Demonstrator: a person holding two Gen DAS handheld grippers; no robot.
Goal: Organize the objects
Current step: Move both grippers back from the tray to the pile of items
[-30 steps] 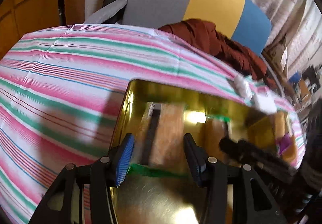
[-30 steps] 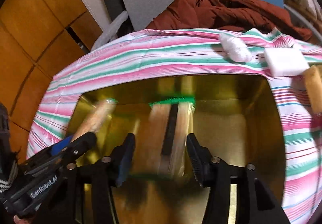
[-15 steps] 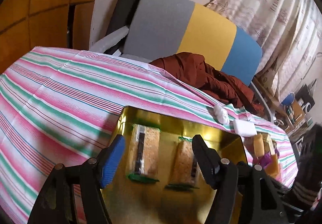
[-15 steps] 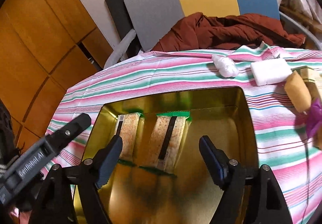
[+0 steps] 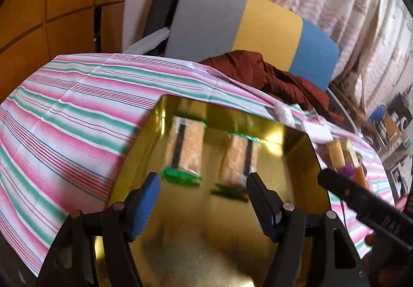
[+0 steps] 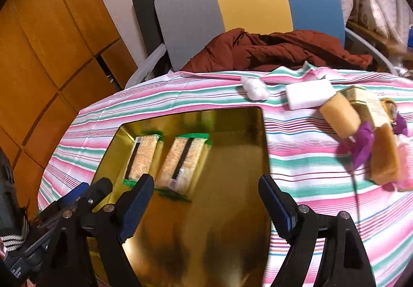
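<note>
A table under a striped cloth (image 6: 180,96) carries a gold tray (image 6: 232,209), white packets (image 6: 307,93) and wrapped cakes (image 6: 340,116).

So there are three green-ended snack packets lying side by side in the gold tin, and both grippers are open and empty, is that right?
Not quite: the gold tin holds two packets, not three. The right wrist view shows one snack packet by the tin's left wall and a second beside it; the remaining floor is bare. The left gripper and right gripper are indeed open and empty.
</note>
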